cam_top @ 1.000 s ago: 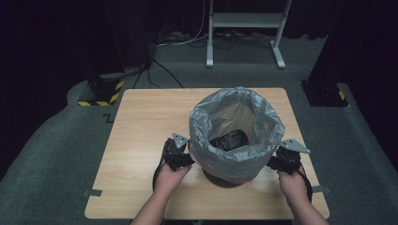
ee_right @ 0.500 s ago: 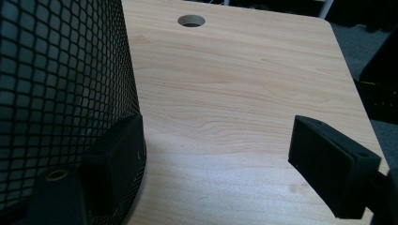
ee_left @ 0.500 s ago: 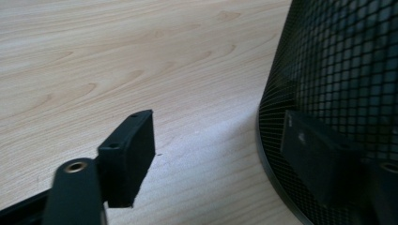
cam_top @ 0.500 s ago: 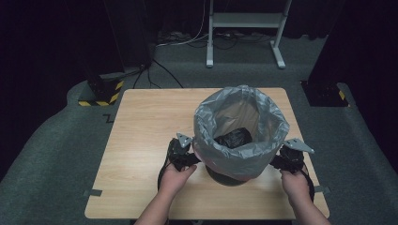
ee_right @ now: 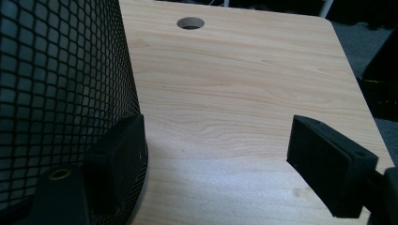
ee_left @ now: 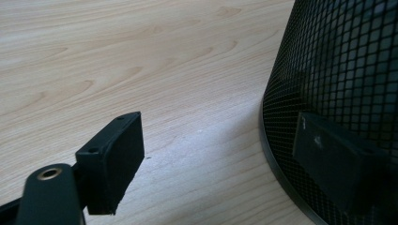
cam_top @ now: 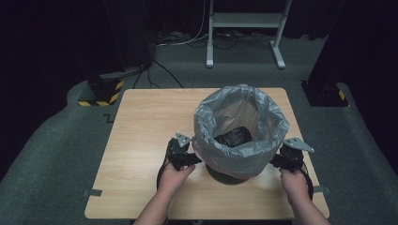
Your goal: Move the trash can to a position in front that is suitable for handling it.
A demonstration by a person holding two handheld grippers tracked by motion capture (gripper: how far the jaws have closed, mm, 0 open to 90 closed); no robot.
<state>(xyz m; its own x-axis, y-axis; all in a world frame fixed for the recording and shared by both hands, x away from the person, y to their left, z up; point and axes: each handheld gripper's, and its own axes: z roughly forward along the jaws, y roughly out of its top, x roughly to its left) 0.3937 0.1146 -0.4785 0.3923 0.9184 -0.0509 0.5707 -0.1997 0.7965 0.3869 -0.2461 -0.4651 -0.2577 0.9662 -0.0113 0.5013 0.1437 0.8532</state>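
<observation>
The black mesh bin (cam_top: 237, 174), lined with a grey bag (cam_top: 240, 126), stands on the counter (cam_top: 141, 122) between both claws. The left claw (cam_top: 187, 158), jaws just opening, and the right claw (cam_top: 278, 161) gape, each with one jaw against the mesh

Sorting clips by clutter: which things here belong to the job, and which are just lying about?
In the job: mesh bin; grey bag lining it; left gripper and right gripper, open beside its base.
Lying about: white stand; floor cables; dark crumpled item inside bag.
</observation>
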